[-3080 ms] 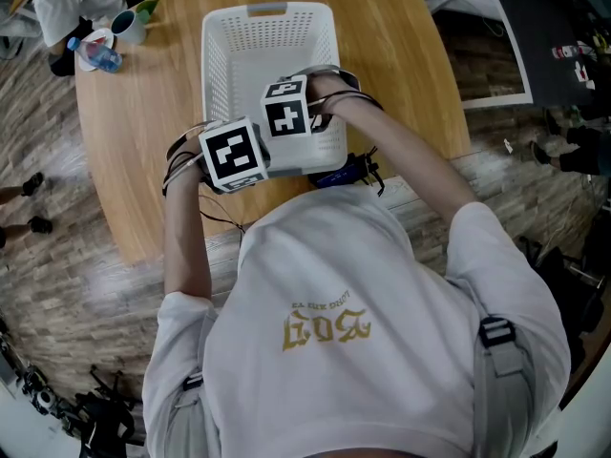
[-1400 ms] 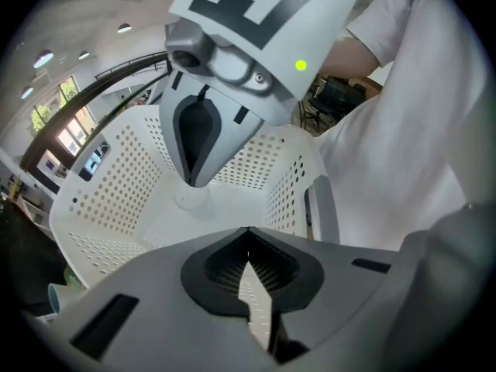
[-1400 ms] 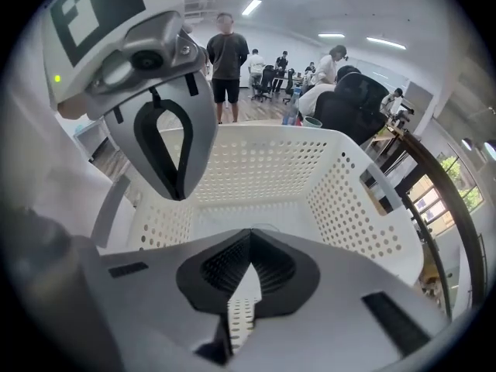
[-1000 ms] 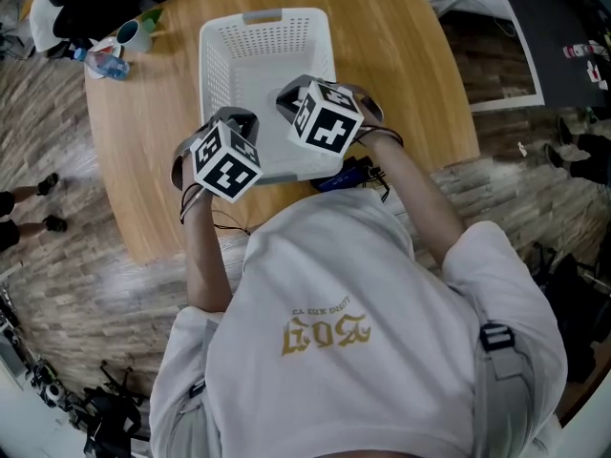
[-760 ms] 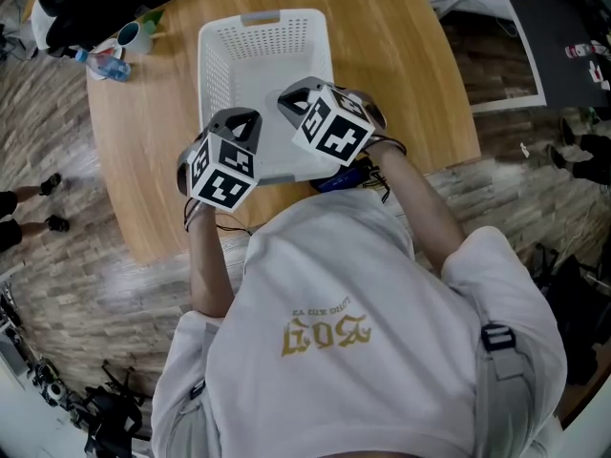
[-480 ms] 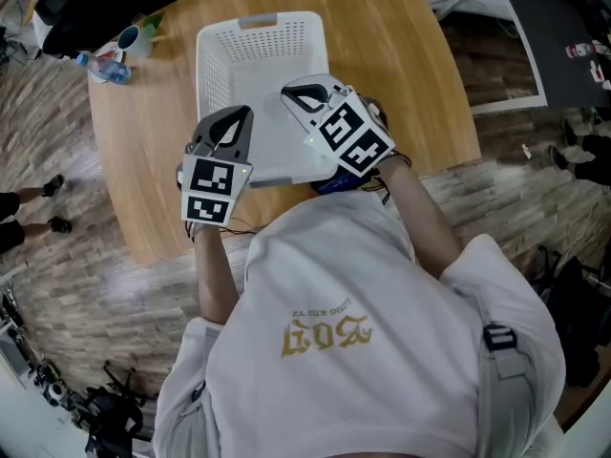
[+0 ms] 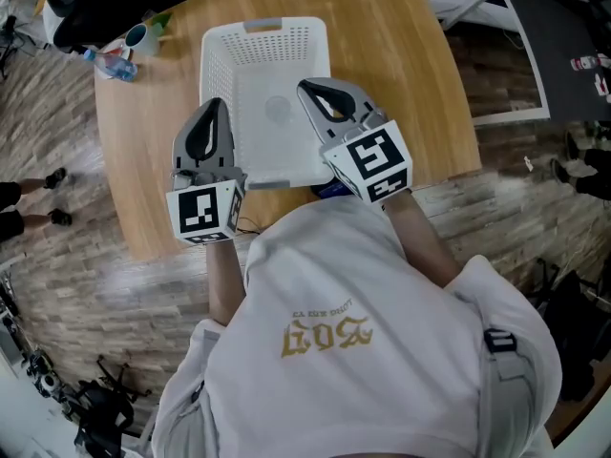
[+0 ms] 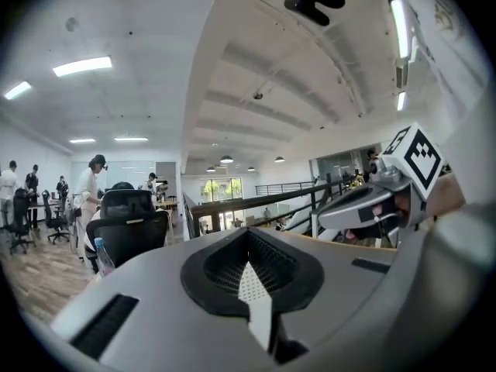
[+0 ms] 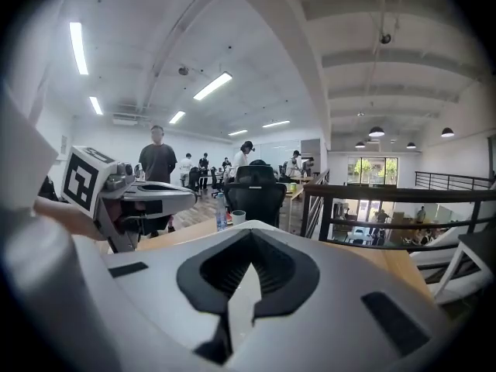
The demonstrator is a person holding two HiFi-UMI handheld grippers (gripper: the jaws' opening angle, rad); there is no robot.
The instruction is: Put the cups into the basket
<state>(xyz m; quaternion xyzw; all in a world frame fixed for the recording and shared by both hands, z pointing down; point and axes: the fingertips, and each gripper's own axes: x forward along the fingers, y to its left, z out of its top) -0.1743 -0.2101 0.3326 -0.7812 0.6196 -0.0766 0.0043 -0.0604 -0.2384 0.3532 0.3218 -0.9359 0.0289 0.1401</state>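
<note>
The person stands at the near edge of the round table (image 7: pixel 401 65) with both tools raised over it. The left gripper (image 7: pixel 215 106) hangs just off the basket's left wall, its fingers pressed together with nothing caught between them. The right gripper (image 7: pixel 308 87) is over the basket's near right corner, fingers likewise closed on each other and holding nothing. Both point away from the person and tilt upward, marker cubes toward the person's chest. The white basket (image 7: pixel 267 30) sits in the middle of the table, its near end reaching toward the near edge. A cup (image 7: pixel 136 36) stands at the far left edge of the table, well apart from the basket, with a bottle (image 7: pixel 113 65) lying just beside it
</note>
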